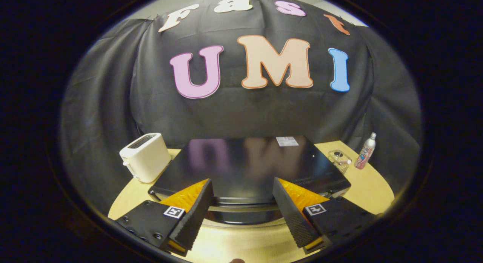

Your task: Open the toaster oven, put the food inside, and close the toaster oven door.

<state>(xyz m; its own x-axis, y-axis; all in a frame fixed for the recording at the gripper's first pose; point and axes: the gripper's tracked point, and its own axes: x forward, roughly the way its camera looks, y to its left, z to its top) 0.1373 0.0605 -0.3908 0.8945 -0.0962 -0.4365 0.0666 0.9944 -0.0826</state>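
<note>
The black toaster oven point(249, 168) sits on the pale wooden table point(371, 187), its glossy top filling the space just beyond the gripper point(241, 195), whose fingers are spread wide and hold nothing. A white toaster point(145, 156) stands beside the oven's left side; right of it sit a clear container point(339, 160) and a spray bottle point(365, 151). The oven's white label is too small to read.

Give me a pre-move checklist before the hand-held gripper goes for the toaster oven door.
1. Hand-held gripper open and empty: ok.
2. Toaster oven just ahead of the fingers, seen from above: ok.
3. Door handle located: cannot tell; a metal bar shows between the fingers.
4. Door state: cannot tell, front face hidden.
5. Food located: cannot tell.
6. White toaster and spray bottle stand off to the sides: ok.
</note>
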